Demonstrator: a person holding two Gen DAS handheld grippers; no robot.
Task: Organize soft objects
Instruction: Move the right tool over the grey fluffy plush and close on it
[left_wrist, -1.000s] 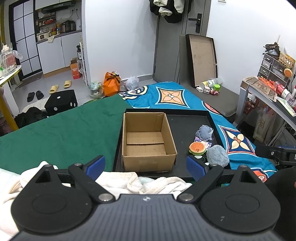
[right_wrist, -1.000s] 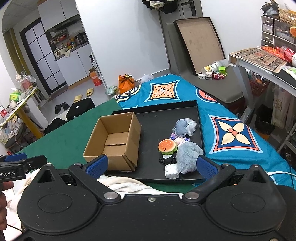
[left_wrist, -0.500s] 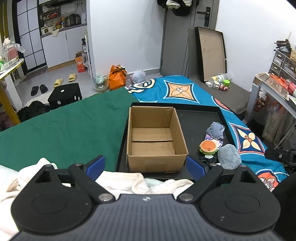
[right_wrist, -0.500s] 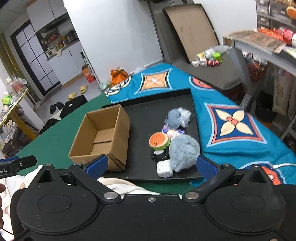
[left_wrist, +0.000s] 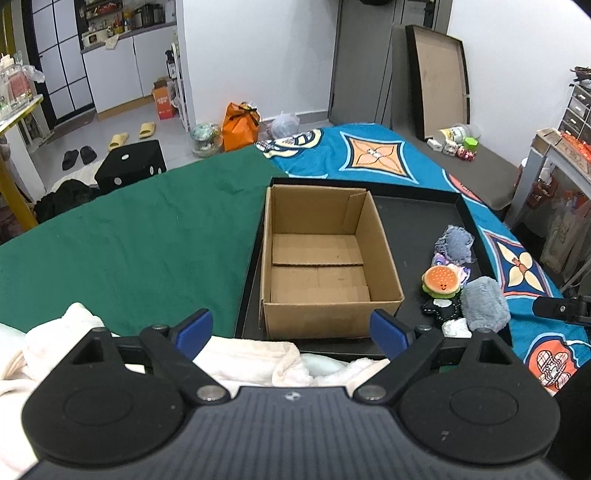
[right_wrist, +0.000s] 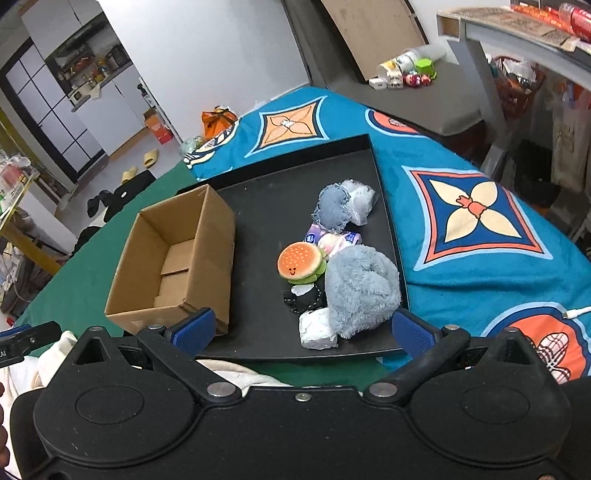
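Two grippers, left gripper (left_wrist: 291, 328) and right gripper (right_wrist: 301, 328), hover with jaws wide and empty near the black tray (right_wrist: 269, 199), where the fluffy grey-blue plush (right_wrist: 360, 291) lies right of the empty brown cardboard box (right_wrist: 177, 258), so the right one should descend squarely over it.

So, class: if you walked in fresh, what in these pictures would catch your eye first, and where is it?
Probably the orange burger plush with its smiling face, in a huddle of soft toys on the black tray, beside a fluffy grey plush. Next, the empty cardboard box on the tray's left side.
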